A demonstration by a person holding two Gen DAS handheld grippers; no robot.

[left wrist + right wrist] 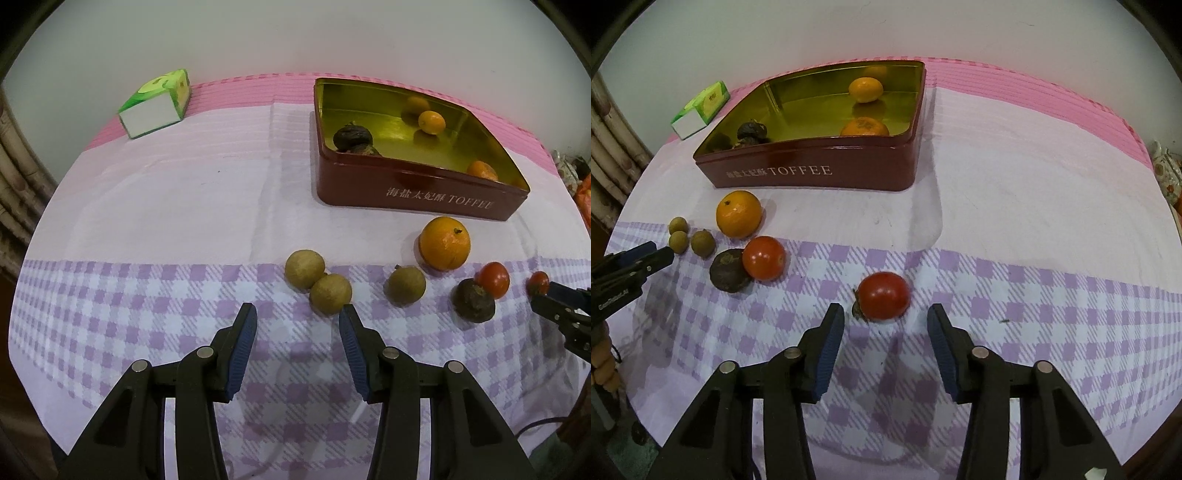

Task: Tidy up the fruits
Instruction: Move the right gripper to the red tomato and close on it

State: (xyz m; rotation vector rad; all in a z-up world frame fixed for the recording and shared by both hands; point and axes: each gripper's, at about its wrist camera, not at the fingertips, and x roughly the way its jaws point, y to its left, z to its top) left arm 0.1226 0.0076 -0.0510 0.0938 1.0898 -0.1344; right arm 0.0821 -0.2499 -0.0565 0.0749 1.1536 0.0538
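The left gripper hovers with its black arms spread and ribbed blue pads apart, gripping nothing; just ahead of its right fingertip lie two touching tan, matte, round longans, with a third longan further right. Beyond that sits a glossy, dimpled orange, and to its right a wrinkled dark brown fruit touching a shiny red tomato. The right gripper is likewise spread and empty, a second smooth red tomato lying just ahead between its fingertips. Far ahead stands a wedge-shaped metal tin, maroon outside and mirror-gold inside, lettered "TOFFEE" after Chinese characters too small to read surely; it holds two small oranges and dark wrinkled fruit. Everything rests on a creased cloth, plain pale at the middle, lilac gingham near the grippers, pink striped at the far edge. A green and white carton lies far ahead-left of the left gripper.
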